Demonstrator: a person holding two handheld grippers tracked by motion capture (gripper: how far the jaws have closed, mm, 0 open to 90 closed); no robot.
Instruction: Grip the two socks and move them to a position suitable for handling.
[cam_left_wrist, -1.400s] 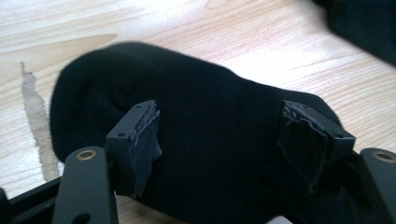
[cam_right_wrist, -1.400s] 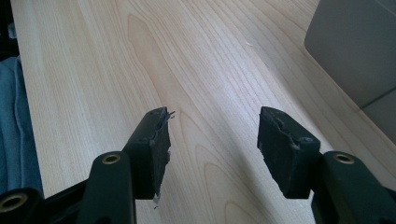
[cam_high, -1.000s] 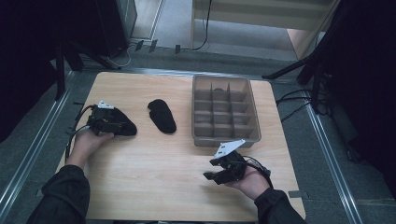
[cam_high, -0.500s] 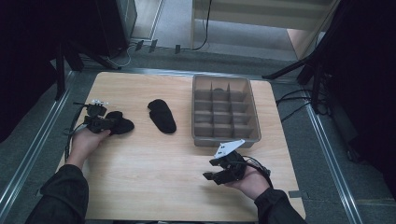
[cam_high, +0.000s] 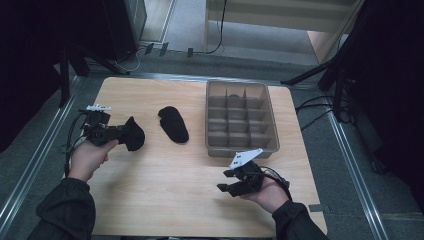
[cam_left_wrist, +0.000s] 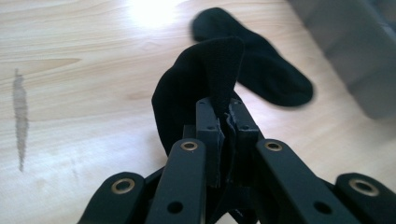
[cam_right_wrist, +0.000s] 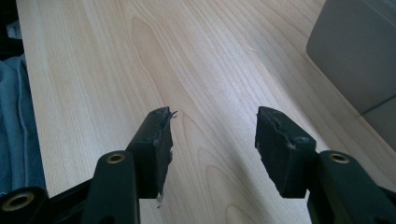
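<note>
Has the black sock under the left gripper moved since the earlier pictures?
Yes. The black sock, pinched by the left gripper, has come off the wooden table, toward the other sock.

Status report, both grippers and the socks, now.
Left gripper clamped on one black sock. Right gripper open, empty. Second sock flat on table; nothing blocking.

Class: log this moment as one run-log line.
left tool: shut on black fabric sock | right tool: open, empty | second black sock: on table
</note>
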